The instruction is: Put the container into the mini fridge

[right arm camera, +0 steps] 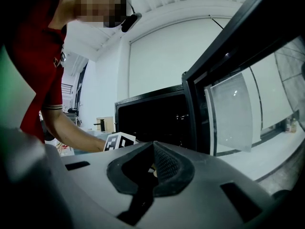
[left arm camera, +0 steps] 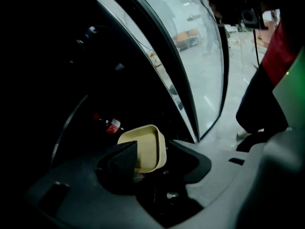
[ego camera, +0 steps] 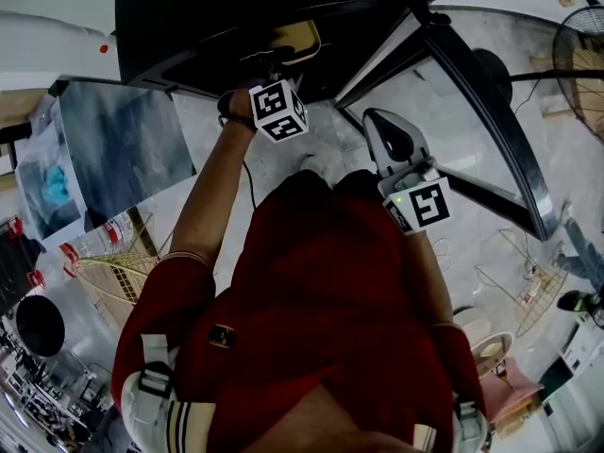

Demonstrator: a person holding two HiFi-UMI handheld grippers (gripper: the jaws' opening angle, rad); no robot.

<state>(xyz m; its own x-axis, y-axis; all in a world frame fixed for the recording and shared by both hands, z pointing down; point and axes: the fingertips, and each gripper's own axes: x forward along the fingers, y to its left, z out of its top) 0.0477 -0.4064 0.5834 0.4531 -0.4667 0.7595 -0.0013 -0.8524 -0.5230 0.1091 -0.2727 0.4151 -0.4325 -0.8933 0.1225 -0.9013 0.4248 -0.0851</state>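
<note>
A beige square container [left arm camera: 145, 147] sits inside the dark mini fridge [ego camera: 236, 17], near a red-capped bottle [left arm camera: 110, 125]. My left gripper [left arm camera: 155, 152] reaches into the fridge with the container between its jaws. The left pad is right beside the container and the right jaw stands apart from it, so the gripper is open. In the head view the left gripper [ego camera: 276, 88] is at the fridge opening, with the container [ego camera: 294, 41] just beyond it. My right gripper [ego camera: 389, 130] hangs outside by the open glass door [ego camera: 472, 121]. The right gripper [right arm camera: 153, 165] is shut and empty.
The glass door [left arm camera: 200, 56] swings open to the right of the left gripper. A fan [ego camera: 580, 55] stands far right. Wire racks [ego camera: 524, 281] lie on the floor at the right, and another wire rack [ego camera: 113, 272] lies at the left. A person's red shirt fills the lower head view.
</note>
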